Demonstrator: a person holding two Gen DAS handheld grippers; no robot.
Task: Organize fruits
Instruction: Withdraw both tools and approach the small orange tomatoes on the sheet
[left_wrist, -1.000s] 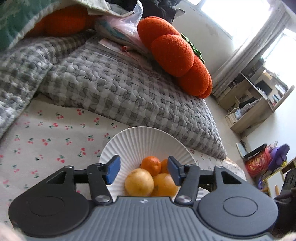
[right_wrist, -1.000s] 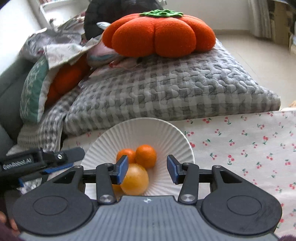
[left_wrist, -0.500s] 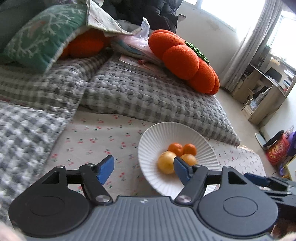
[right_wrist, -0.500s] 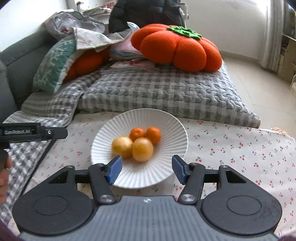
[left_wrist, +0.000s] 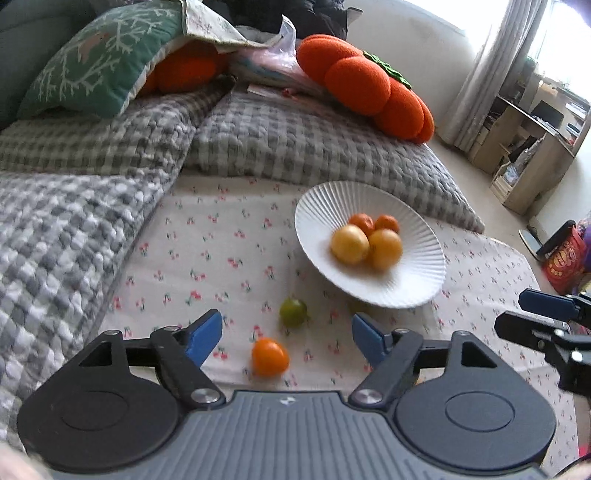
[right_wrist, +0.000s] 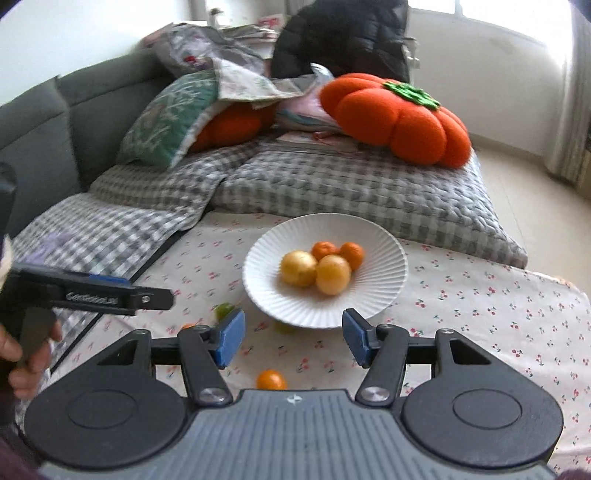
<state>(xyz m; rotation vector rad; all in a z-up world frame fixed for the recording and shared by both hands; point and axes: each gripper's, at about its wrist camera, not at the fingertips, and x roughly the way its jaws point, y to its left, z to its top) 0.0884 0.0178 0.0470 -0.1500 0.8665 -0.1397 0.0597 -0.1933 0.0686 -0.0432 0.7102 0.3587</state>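
Observation:
A white ribbed plate (left_wrist: 406, 288) (right_wrist: 369, 310) on the cherry-print cloth holds two yellow fruits (right_wrist: 298, 268) and two small oranges (right_wrist: 324, 250). On the cloth in front of it lie a green fruit (left_wrist: 293, 312) (right_wrist: 224, 309) and a small orange fruit (left_wrist: 269, 357) (right_wrist: 271, 380). Another greenish fruit (right_wrist: 284, 328) peeks from under the plate's near edge. My left gripper (left_wrist: 286, 334) hovers over the loose fruits, its jaws opening, gripping nothing. My right gripper (right_wrist: 293, 332) is open and empty, short of the plate.
Grey checked quilts (left_wrist: 74, 229) border the cloth on the left and behind. An orange pumpkin cushion (right_wrist: 399, 118) and a green cushion (left_wrist: 99, 62) lie further back. Shelves (left_wrist: 535, 147) and a red bag (left_wrist: 565, 258) stand at the right. A hand (right_wrist: 26, 362) holds the left gripper.
Both grippers have drawn back from the plate, which now looks smaller and farther. Loose fruits on the cloth have come into view. Both pairs of jaws stand wider than before.

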